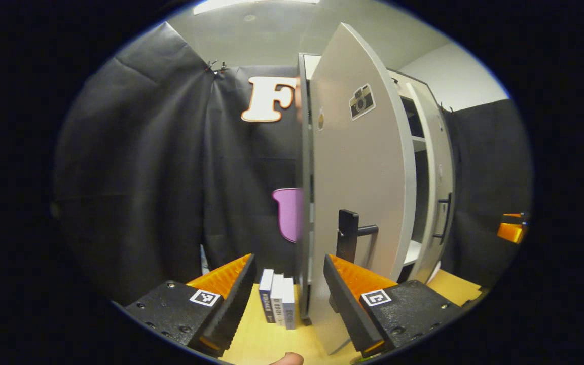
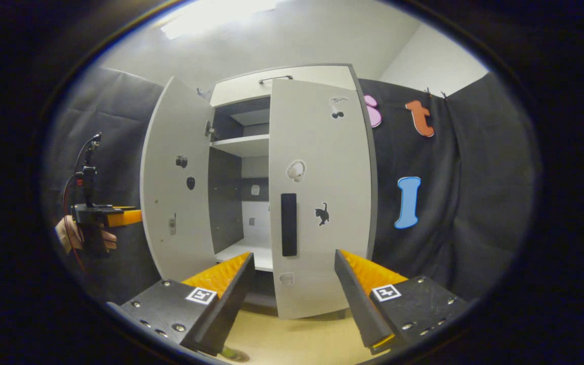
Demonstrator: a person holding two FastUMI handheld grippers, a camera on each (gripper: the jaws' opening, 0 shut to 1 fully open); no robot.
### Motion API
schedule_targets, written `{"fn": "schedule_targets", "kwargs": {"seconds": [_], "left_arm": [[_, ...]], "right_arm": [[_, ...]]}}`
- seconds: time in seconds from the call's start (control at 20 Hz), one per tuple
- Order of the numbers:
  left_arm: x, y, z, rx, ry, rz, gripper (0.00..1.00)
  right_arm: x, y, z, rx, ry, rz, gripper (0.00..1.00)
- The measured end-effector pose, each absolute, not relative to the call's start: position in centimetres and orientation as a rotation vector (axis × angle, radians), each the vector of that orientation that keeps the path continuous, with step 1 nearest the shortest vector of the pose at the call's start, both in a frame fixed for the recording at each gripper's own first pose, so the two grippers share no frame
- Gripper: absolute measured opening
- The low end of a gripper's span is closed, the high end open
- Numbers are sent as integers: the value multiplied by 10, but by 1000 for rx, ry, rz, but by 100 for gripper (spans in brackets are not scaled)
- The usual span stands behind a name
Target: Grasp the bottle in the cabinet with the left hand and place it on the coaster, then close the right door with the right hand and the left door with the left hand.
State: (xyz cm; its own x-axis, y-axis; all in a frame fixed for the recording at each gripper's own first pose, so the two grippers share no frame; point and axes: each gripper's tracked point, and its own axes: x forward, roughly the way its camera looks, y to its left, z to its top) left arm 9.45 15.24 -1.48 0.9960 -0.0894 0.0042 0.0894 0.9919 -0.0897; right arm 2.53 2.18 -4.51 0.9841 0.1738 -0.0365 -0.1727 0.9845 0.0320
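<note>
The left tool (image 1: 287,304) is open and empty, with the cabinet's left door (image 1: 358,177) edge-on just ahead to its right. The right tool (image 2: 292,299), also open and empty, faces the nearly closed right door (image 2: 317,203).

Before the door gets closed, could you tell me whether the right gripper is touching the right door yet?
Apart. In the right gripper view the open right gripper points at the right door, whose handle stands beyond the fingertips.

Right door (image 2: 317,203) nearly closed, left door (image 2: 178,182) open.
</note>
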Motion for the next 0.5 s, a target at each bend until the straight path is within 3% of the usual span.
{"fn": "schedule_targets", "kwargs": {"seconds": [0.5], "left_arm": [[99,130,-4,-68,1,-49,87]], "right_arm": [[13,-5,-35,55,43,140,96]]}}
